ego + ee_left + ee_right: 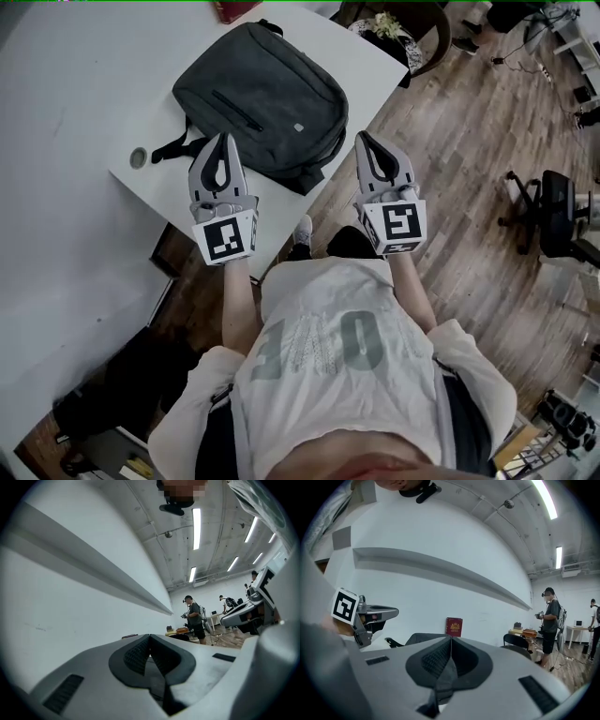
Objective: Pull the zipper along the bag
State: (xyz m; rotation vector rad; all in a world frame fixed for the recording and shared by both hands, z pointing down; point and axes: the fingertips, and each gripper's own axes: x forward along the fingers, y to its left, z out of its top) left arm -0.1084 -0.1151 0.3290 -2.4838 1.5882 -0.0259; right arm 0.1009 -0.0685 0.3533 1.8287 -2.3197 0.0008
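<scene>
A dark grey backpack (261,98) lies flat on the white table (75,122), its front pocket zipper (236,111) running diagonally across the top face. My left gripper (221,141) is shut and empty, its tips just short of the bag's near edge. My right gripper (364,141) is shut and empty too, hanging over the floor right of the bag's corner. In the left gripper view the closed pads (150,651) point along the wall. In the right gripper view the closed pads (450,656) hide most of the backpack (423,638), and the left gripper (365,616) shows at left.
A cable hole (139,157) sits in the table left of the bag. A red booklet (453,626) stands against the wall behind it. A chair (398,42) stands past the table's far corner and an office chair (548,211) on the wood floor. People stand far off (549,620).
</scene>
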